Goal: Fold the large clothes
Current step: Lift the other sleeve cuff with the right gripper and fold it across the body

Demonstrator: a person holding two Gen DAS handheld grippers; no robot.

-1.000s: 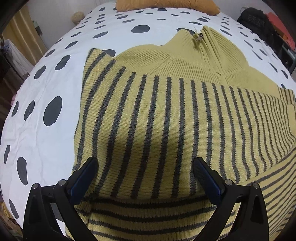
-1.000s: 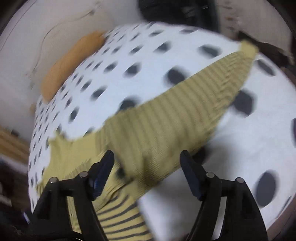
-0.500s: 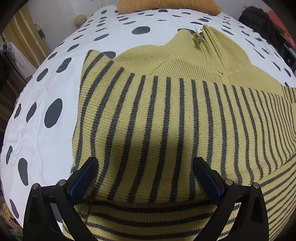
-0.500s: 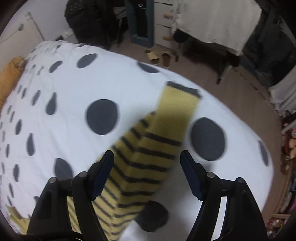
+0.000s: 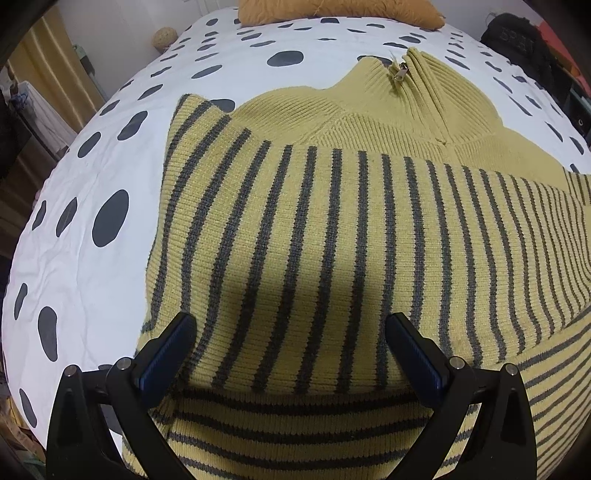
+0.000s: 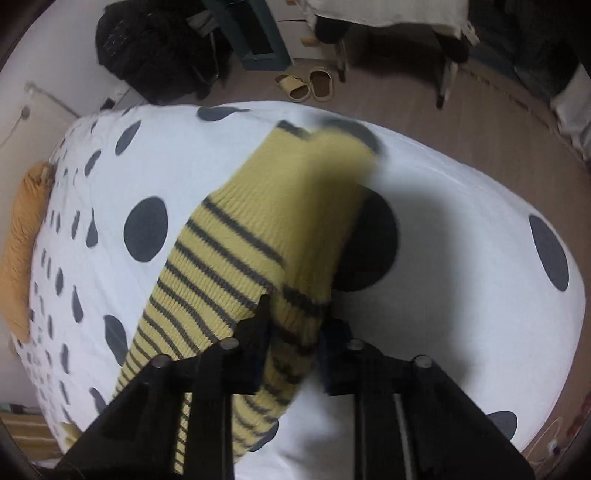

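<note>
A yellow sweater [image 5: 332, 236] with gray stripes lies spread on the bed [image 5: 85, 280], which has a white cover with dark dots; its zip collar points to the head edge where an orange pillow [image 5: 332, 11] sits. The left gripper [image 5: 291, 347] hangs over the striped fold with its jaws wide apart, holding nothing. The right gripper [image 6: 295, 332] is closing its jaws on the striped sleeve [image 6: 258, 251], near the bed's side edge.

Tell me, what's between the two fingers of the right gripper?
The sweater's striped sleeve. The right wrist view shows the right gripper closing its jaws around it, the cuff end hanging over the spotted bedsheet.
</note>
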